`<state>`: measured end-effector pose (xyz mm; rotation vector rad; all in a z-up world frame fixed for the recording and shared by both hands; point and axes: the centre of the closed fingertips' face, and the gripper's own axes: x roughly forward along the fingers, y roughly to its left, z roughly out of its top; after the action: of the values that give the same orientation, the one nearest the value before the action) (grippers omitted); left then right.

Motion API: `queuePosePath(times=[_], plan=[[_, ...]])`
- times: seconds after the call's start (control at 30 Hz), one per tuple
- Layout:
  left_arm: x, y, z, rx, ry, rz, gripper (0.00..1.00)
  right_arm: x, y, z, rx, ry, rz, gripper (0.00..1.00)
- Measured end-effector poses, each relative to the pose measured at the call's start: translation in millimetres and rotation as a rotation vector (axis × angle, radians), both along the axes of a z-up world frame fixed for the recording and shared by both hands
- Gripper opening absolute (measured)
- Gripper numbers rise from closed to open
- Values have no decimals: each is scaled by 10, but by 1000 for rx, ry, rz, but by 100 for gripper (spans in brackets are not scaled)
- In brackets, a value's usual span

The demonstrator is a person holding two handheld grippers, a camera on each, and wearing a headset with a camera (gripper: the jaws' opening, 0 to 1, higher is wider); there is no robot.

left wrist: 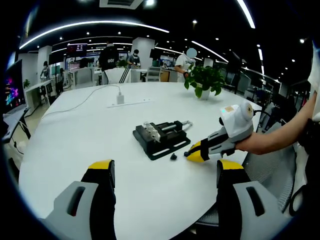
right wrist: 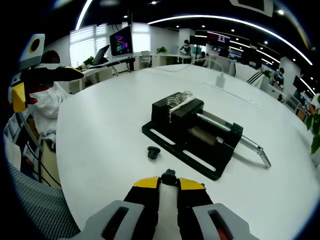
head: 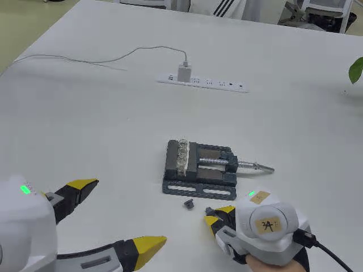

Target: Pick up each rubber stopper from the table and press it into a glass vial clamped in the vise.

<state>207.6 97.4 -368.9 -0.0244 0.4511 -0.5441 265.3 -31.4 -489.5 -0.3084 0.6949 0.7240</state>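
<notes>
My right hand-held gripper (right wrist: pixel 168 182) pinches 1 rubber stopper (right wrist: pixel 168 174): light and squashy, I judge, best held by its head. My left hand-held gripper (left wrist: pixel 165 166) is spread.

A white power strip (head: pixel 202 82) holds a charger (head: pixel 184 72) with a thin cable (head: pixel 113 59) trailing off; a potted plant (left wrist: pixel 204 80) stands apart.

Open-plan office under long ceiling light strips (left wrist: pixel 95 24) — a broad white table (head: pixel 85 124) carries a power strip (head: pixel 202 83) at upper centre, a plant (left wrist: pixel 204 80) at its far edge; a lit screen (right wrist: pixel 122 41) glows upper left.
</notes>
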Motion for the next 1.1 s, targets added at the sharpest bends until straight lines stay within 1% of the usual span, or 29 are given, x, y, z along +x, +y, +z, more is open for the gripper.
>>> queuePosePath(times=[0.13,0.53,0.6,1.1], plan=[[-2,-10,-3,0,0,-1,82,6,-9,11,-1,-6,-1,9],[-4,-21,-6,0,0,-3,81,16,-55,21,3,-1,-13,9],[-2,-25,-5,-1,-1,-2,81,19,-67,20,-4,-5,-14,9],[-15,-28,-19,-6,4,-1,81,6,-54,18,-7,-11,19,8]])
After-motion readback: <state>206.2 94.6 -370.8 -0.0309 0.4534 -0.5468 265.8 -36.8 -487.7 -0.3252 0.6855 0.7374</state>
